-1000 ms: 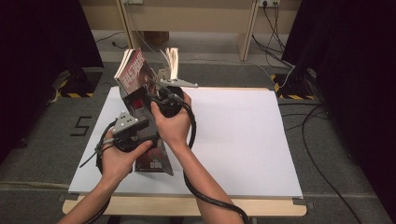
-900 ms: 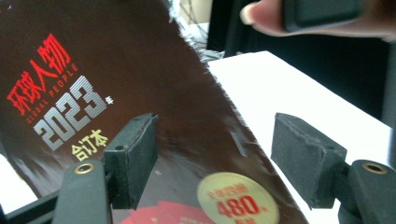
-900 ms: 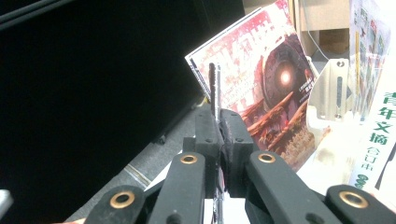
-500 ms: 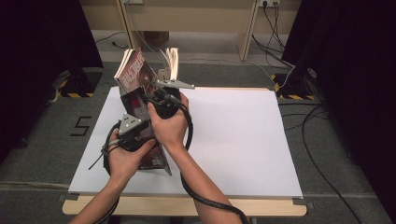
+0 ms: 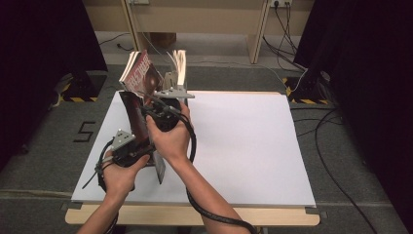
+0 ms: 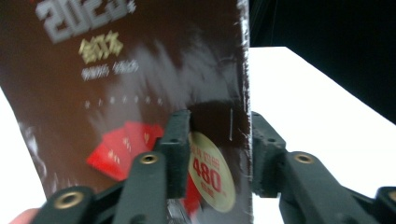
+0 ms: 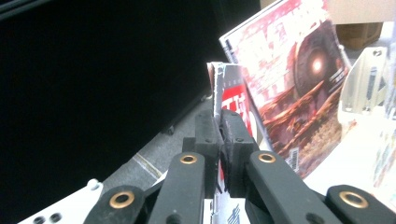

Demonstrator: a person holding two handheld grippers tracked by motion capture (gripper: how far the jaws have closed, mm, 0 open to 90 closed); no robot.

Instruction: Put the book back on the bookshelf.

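Note:
A dark-covered magazine [image 5: 132, 117] stands on edge on the white table top [image 5: 243, 146]. My right gripper [image 5: 144, 101] is shut on its upper edge; in the right gripper view the jaws [image 7: 220, 135] pinch the thin sheets [image 7: 235, 102]. My left gripper [image 5: 145, 147] is low at the magazine's near part. In the left gripper view its jaws [image 6: 219, 154] straddle the cover's edge [image 6: 140, 70], one in front of the cover, one past the edge, with a gap showing between them. They have just been closing with the magazine between them.
A light-coloured stand [image 5: 170, 80] at the table's far left edge holds a red magazine [image 5: 141, 73] leaning back and a fanned book [image 5: 180, 63]. The red magazine [image 7: 294, 70] and the stand [image 7: 366, 79] lie just beyond my right jaws. Cables [image 5: 321, 136] cross the floor at right.
My left hand has sunk and drawn toward the near edge along the magazine, and its jaws have narrowed around the cover's edge. The right gripper holds still.

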